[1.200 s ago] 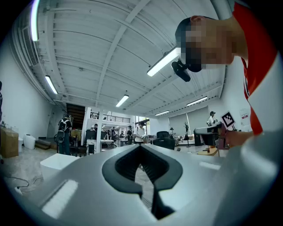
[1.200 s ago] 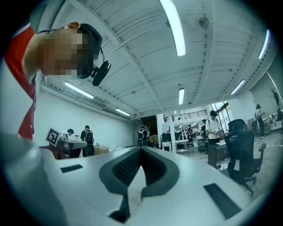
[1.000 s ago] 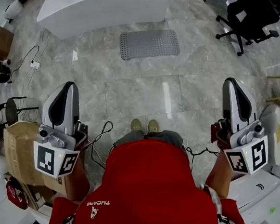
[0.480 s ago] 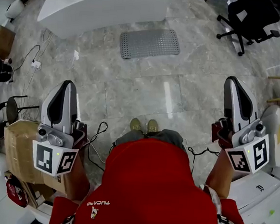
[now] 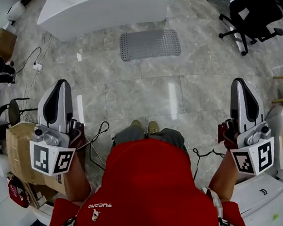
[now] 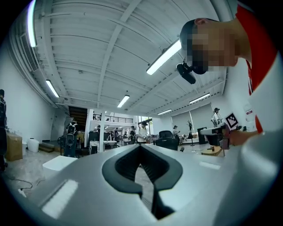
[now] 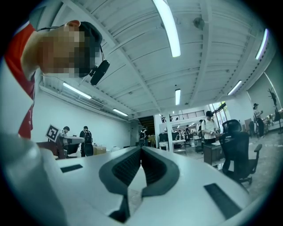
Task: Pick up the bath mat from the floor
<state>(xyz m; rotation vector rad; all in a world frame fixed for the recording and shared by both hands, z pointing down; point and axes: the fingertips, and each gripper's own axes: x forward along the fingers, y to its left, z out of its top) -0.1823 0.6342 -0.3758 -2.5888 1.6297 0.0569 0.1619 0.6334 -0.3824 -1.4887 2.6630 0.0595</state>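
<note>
- The bath mat point(image 5: 150, 44) lies flat on the marble floor point(image 5: 133, 92), at twelve o'clock from the person's shoes point(image 5: 144, 126) and just short of the white counter point(image 5: 106, 5).
- Its long axis runs nine to three, crosswise to the person.
- The left gripper point(image 5: 60, 82) has its jaws pressed together on nothing, and the mat sits at about one o'clock from it, well apart.
- The right gripper point(image 5: 241, 83) is likewise closed and empty, with the mat near eleven o'clock.
- Neither looks clearly nearer, though the wide lens makes that hard to judge.
</note>
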